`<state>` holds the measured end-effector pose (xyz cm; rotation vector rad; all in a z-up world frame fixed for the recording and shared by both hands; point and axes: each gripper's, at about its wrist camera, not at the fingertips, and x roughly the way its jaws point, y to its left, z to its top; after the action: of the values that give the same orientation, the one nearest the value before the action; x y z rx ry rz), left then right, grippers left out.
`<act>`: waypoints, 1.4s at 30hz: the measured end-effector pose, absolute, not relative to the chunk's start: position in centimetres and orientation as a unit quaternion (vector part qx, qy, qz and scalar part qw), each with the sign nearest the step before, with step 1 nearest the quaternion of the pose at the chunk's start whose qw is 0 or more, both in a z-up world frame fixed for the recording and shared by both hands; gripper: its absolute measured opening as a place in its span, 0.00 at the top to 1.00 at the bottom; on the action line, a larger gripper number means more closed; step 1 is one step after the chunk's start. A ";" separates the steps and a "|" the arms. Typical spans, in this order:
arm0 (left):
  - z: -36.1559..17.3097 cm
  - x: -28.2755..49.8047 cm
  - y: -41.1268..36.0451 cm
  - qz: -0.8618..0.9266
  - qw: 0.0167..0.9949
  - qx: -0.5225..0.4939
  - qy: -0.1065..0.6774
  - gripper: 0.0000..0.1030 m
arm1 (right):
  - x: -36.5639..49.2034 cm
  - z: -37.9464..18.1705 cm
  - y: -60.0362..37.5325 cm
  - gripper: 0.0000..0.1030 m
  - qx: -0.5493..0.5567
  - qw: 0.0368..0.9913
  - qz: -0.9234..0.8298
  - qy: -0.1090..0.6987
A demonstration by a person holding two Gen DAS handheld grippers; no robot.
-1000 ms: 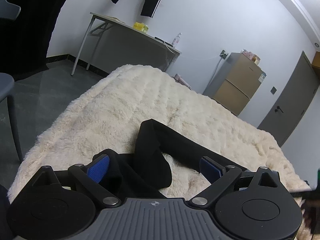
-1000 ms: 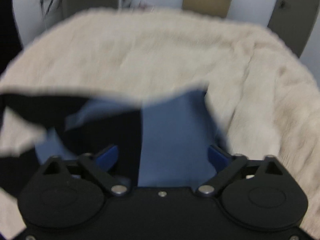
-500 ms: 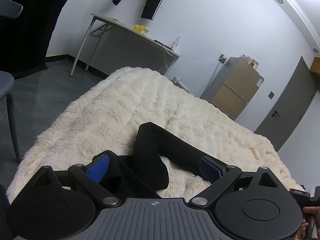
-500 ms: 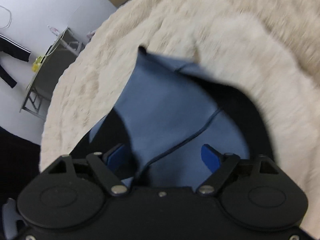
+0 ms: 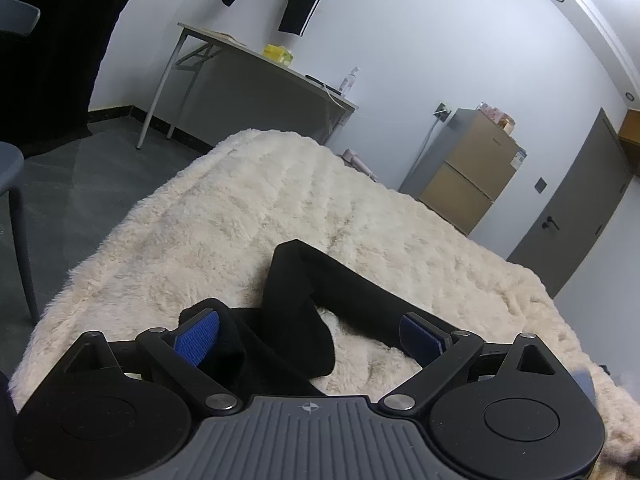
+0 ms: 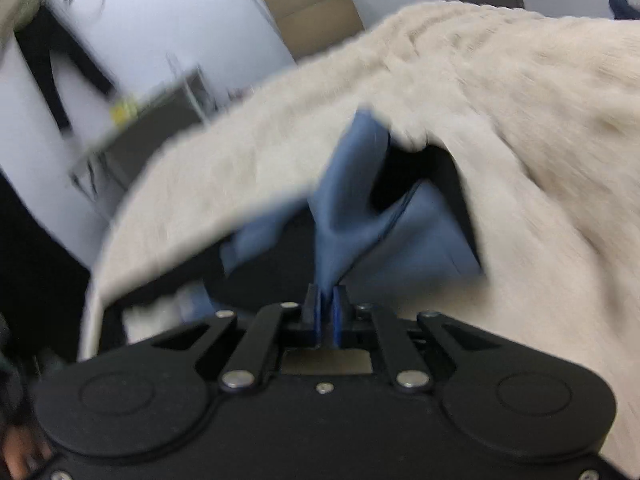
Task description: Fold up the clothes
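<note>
Left gripper (image 5: 310,330) hangs low over the near edge of the cream fluffy blanket (image 5: 248,216), fingers spread wide, gripping nothing. A black garment (image 5: 296,304) lies crumpled between and ahead of them, one long strip running off to the right, not flattened. Right gripper (image 6: 327,312) has its fingers pinched together on a fold of blue fabric (image 6: 348,208), pulling it up off the blanket; dark cloth sits under and beside it, though that view is blurred. Judged progress: early. Nothing looks neatly folded yet; the blue piece is only picked up, the black one untouched.
</note>
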<state>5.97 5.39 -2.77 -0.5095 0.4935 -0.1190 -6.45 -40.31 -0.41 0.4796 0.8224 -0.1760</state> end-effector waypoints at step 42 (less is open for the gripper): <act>-3.2 6.2 4.1 -0.053 0.938 -0.211 0.268 0.04 | 15.6 -7.4 -51.0 0.22 0.071 0.916 -0.163 0.361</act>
<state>6.17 4.14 -3.16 -0.4314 0.5475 -0.1082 15.60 -50.98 -7.41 0.1459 0.7425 -0.3347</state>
